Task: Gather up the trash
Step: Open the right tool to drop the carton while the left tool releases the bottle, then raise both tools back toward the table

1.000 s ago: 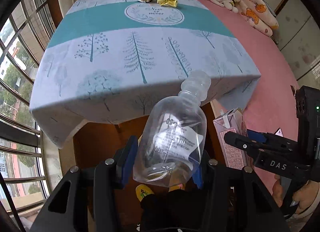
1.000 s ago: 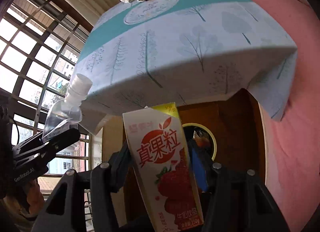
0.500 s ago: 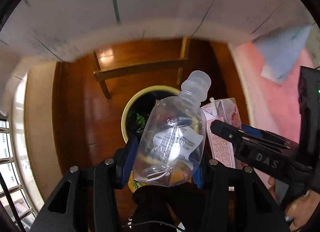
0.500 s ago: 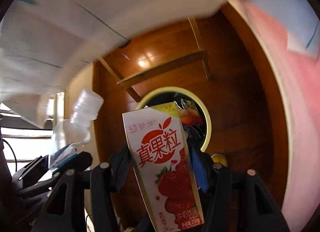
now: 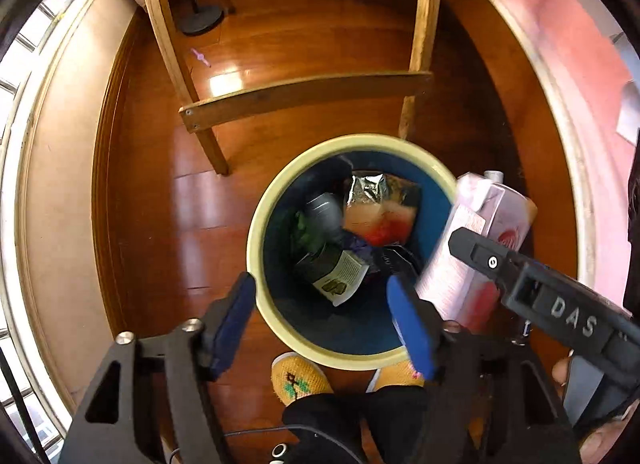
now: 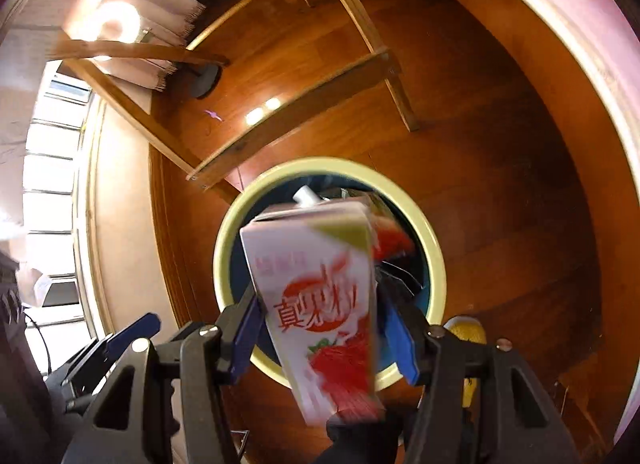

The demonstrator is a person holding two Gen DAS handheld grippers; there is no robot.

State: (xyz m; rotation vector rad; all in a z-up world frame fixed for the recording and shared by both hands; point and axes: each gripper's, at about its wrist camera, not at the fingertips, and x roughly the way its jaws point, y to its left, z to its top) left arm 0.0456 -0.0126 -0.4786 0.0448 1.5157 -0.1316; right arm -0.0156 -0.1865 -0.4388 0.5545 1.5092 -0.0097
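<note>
Left gripper [image 5: 322,318]: its jaws were opening, with nothing between the blue pads; it pointed down over the bin.
Right gripper [image 6: 326,340]: it squeezed the pink milk carton [image 6: 320,292] between its blue pads.
Milk carton: it hung over the bin's rim, at 3 o'clock of the bin in the left camera.
Trash bin [image 5: 256,232]: round, with a pale yellow rim, on the wood floor [image 5: 160,204].
Trash inside: wrappers [image 5: 380,208] and a clear bottle [image 5: 322,210], which looked blurry.
Table legs [image 5: 304,94]: at 12 o'clock of the bin.
Slippers [image 5: 298,378]: yellow, at 6 o'clock.
</note>
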